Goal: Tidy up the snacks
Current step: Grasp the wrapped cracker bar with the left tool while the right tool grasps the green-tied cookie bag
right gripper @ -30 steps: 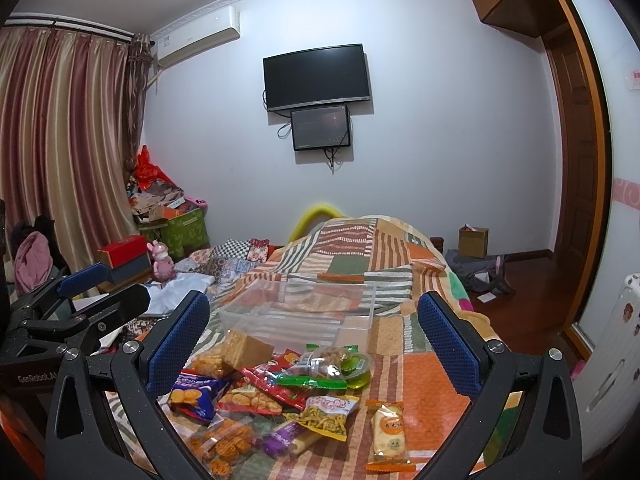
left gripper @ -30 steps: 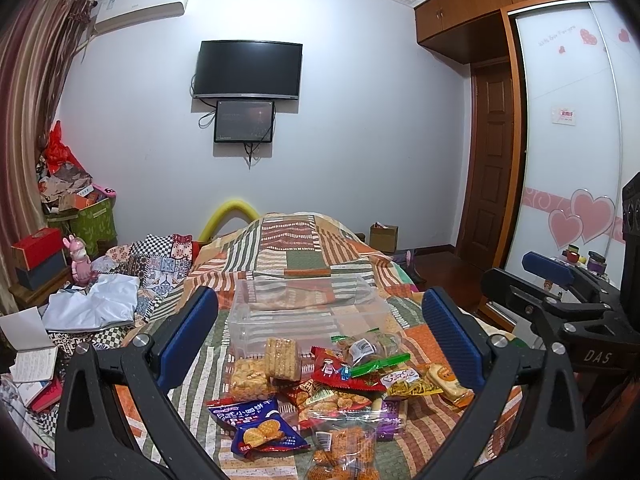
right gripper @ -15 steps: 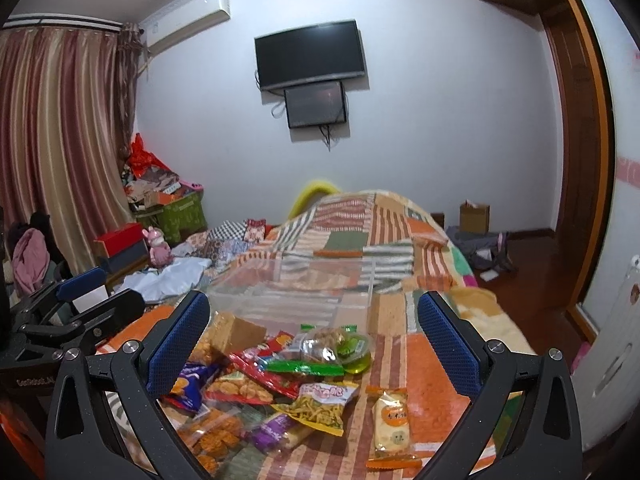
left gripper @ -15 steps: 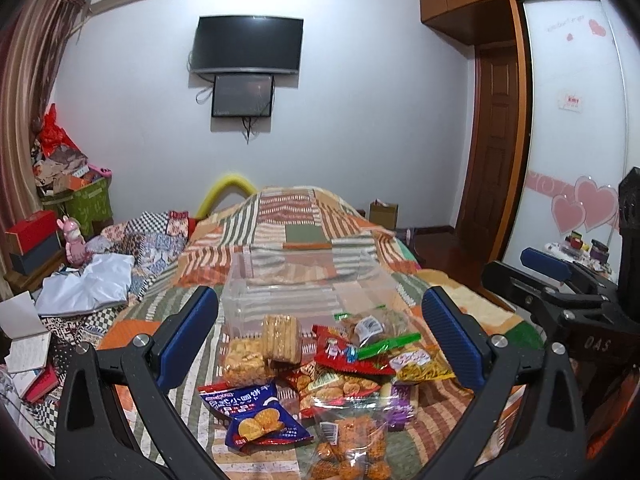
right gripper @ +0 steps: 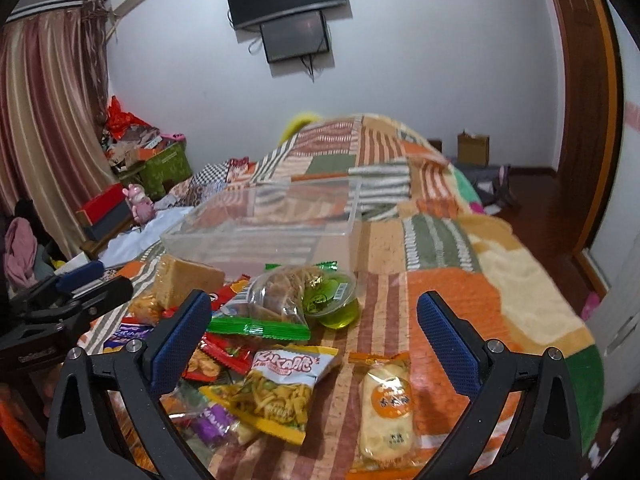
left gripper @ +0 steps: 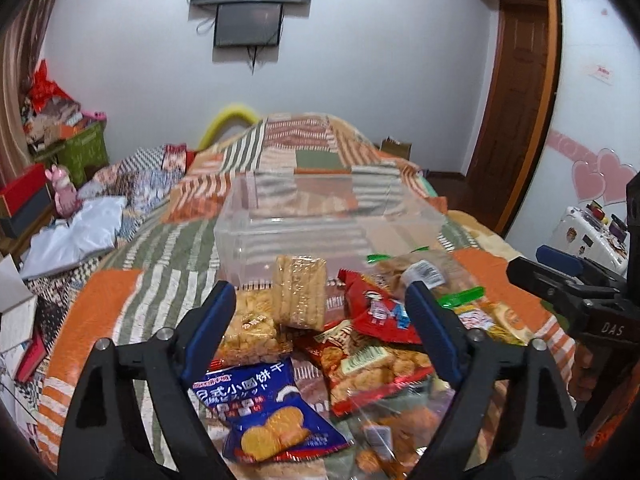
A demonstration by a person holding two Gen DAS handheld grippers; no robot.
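A pile of snack packets lies on the patchwork bedspread in front of a clear plastic box (left gripper: pixel 320 224), which also shows in the right wrist view (right gripper: pixel 264 220). My left gripper (left gripper: pixel 320 320) is open over the pile, above a clear pack of crackers (left gripper: pixel 300 296), a red packet (left gripper: pixel 372 308) and a blue biscuit bag (left gripper: pixel 264 412). My right gripper (right gripper: pixel 316 328) is open, low over a yellow snack bag (right gripper: pixel 280 388), an orange rice cracker pack (right gripper: pixel 386 404) and a green jelly cup (right gripper: pixel 332 300). Neither gripper holds anything.
The bedspread (right gripper: pixel 460 280) slopes off to the floor on the right. White cloth and patterned fabric (left gripper: pixel 80 232) lie at the left of the bed. Boxes and clutter (right gripper: pixel 140 160) stand by the curtain. A wooden door (left gripper: pixel 516 100) is at the right.
Both grippers have tilted down and moved closer to the snack pile; the packets and clear box now look larger. Both stay open and nothing was picked up.
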